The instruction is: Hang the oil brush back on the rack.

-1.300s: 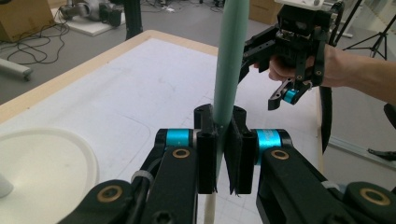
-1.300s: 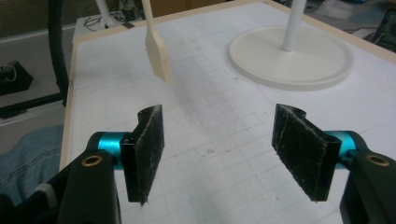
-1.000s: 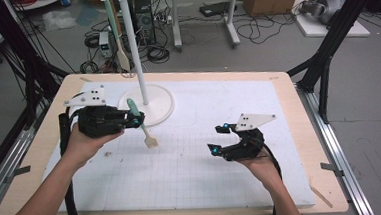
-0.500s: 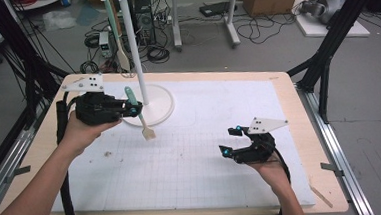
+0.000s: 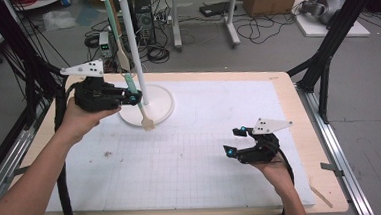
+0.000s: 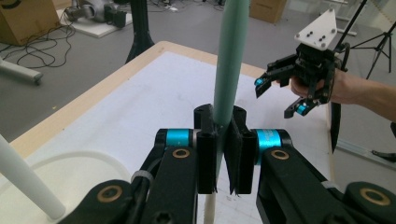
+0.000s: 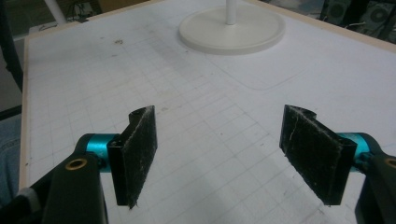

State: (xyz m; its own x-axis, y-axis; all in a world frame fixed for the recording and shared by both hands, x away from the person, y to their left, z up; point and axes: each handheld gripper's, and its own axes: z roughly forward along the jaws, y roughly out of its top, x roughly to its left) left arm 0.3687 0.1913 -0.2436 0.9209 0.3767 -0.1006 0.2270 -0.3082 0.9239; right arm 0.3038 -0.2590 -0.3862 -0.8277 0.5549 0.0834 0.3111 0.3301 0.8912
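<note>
Wooden desk (image 5: 298,96) is carrying a white gridded mat (image 5: 181,158). White round-based stand with a thin upright pole (image 5: 134,51) is sitting on the mat's far left part; its disc base (image 7: 232,28) is showing ahead of the right tongs' jaws. A second pale-green-handled spatula (image 5: 116,37) is hanging from the stand's top, just beside the pole. Left tongs (image 5: 134,97) are hovering over the stand's base, just left of the pole, jaws pressed together and pinching the pale green handle of a spatula with a cream blade (image 5: 139,101). Handle (image 6: 229,70) is standing near upright between the jaws; blade is pointing down at the base's near rim, tilted slightly away from the pole. Right tongs (image 5: 234,141) are sitting well apart from the stand, over the mat's near right part, jaws spread wide, gripping nothing.
</note>
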